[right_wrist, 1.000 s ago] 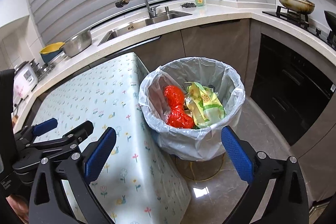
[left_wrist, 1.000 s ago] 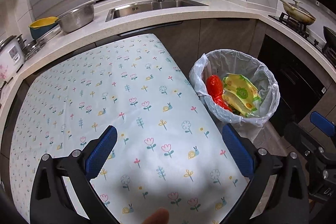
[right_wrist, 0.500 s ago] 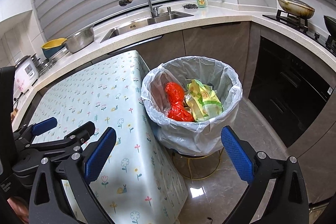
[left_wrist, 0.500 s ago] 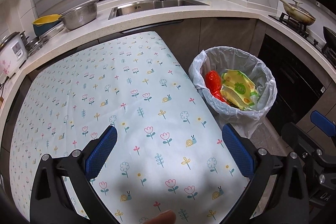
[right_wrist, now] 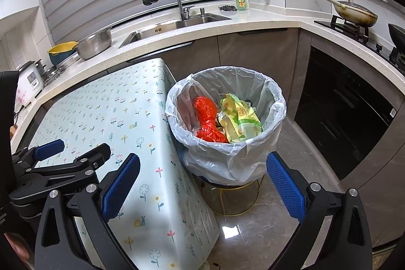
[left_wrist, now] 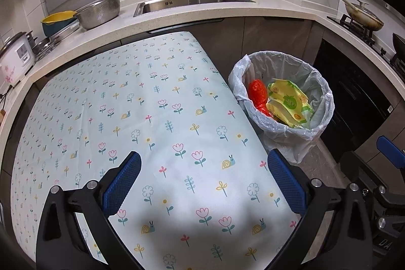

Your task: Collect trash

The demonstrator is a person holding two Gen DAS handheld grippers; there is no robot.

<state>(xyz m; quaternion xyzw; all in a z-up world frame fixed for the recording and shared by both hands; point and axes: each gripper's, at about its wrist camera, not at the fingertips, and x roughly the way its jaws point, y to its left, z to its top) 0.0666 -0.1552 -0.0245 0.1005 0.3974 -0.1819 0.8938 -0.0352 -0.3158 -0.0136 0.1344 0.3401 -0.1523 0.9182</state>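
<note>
Tablecloth [left_wrist: 157, 103] with flowers and snails covers the table under our left gripper [left_wrist: 202, 181], and we see no loose trash on it. Just beside its right edge stands the lined trash bin [right_wrist: 276, 103], ahead of our right gripper [right_wrist: 202, 184], the nearer of the 2. Inside lie a red plastic bag [right_wrist: 206, 115] and a yellow-green snack wrapper [right_wrist: 240, 118], side by side. Both sets of jaws stand wide and hold nothing. We judge the collecting nearly done.
</note>
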